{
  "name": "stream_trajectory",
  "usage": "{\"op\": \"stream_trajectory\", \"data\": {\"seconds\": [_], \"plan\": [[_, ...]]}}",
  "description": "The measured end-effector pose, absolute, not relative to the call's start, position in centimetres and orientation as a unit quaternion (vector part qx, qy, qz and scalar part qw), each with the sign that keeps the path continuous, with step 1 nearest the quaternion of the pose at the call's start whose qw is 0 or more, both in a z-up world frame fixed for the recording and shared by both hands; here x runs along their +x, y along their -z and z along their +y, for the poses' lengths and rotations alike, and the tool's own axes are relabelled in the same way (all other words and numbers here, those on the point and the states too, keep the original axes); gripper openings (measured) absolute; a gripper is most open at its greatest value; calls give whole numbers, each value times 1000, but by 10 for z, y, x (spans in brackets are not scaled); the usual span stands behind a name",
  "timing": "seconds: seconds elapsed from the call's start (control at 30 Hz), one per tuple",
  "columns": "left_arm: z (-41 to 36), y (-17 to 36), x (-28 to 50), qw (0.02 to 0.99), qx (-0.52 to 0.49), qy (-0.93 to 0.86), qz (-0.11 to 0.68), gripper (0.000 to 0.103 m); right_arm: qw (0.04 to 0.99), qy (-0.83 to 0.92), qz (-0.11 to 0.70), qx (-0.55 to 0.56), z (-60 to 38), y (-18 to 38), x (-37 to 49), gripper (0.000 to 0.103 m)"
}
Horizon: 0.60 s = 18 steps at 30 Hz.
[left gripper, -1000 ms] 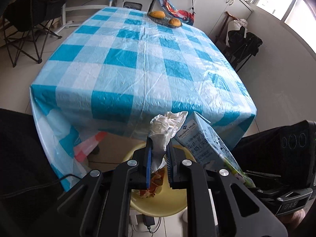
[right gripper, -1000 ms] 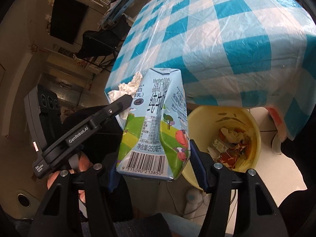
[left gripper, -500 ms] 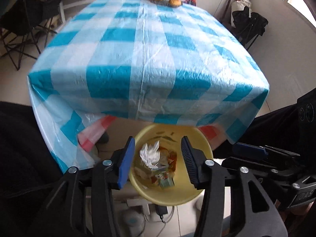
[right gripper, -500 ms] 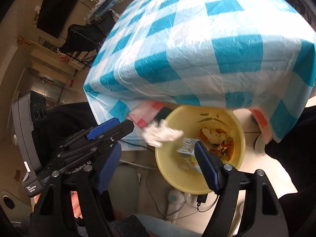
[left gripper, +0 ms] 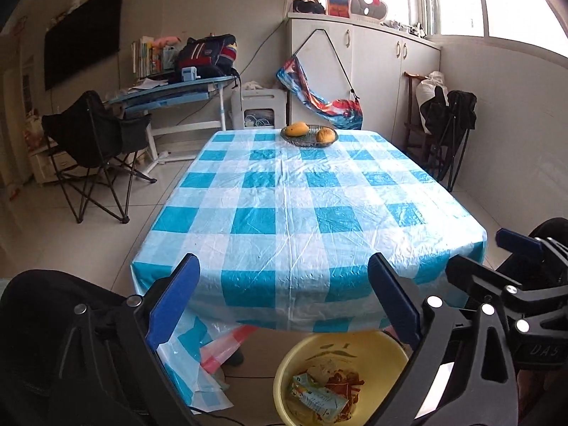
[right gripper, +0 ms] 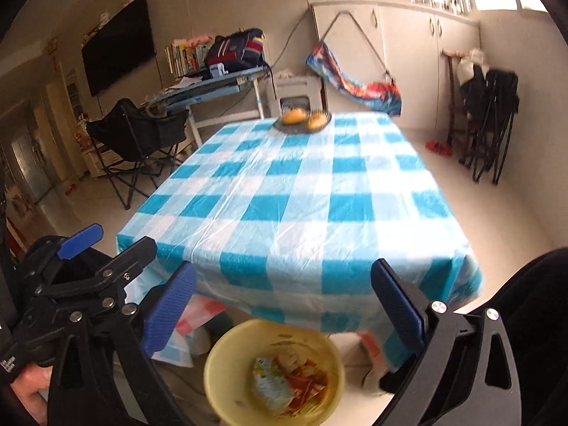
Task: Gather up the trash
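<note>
A yellow bin [left gripper: 284,383] stands on the floor under the near table edge; it also shows in the right wrist view [right gripper: 223,372]. Inside lie a milk carton [left gripper: 319,397], crumpled tissue and orange scraps; the carton shows in the right wrist view too [right gripper: 269,387]. My left gripper [left gripper: 284,301] is open and empty above the bin. My right gripper [right gripper: 284,305] is open and empty beside it. Each gripper shows in the other's view: the right one [left gripper: 497,266] and the left one [right gripper: 106,252].
A table with a blue-and-white checked cloth [left gripper: 301,206] carries a plate of mangoes [left gripper: 309,135] at its far end. A black folding chair [left gripper: 92,142] stands to the left, another folded chair [left gripper: 451,124] to the right, a desk and cabinets behind.
Both grippers opened and dropped the tissue and the milk carton into the yellow bin. Both then rose and tilted up to face across the table.
</note>
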<state>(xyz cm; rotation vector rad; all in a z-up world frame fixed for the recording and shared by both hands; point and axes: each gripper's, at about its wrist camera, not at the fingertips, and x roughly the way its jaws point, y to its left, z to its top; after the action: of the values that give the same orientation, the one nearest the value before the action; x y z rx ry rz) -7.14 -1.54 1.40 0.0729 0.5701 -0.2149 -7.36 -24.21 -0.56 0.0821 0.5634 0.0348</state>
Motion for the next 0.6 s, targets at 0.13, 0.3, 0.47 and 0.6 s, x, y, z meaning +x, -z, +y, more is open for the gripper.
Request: {"op": "stream_trajectory", "data": {"seconds": [0.13,0.3,0.47,0.6], "plan": [[-13,-19,-76,959,36,96,264,94,967,-2,254,-6,-235,5,-75,96],[-11,-18,-73,960,38,83,263,95,968,2,251,2,-242,5,-73,96],[-7,-19,-73,962,35,71,260,95,967,9,254,9,-242,4,-74,96],[-5,-21,-73,965,33,65,252,96,966,8,258,9,-241,5,-73,96]]}}
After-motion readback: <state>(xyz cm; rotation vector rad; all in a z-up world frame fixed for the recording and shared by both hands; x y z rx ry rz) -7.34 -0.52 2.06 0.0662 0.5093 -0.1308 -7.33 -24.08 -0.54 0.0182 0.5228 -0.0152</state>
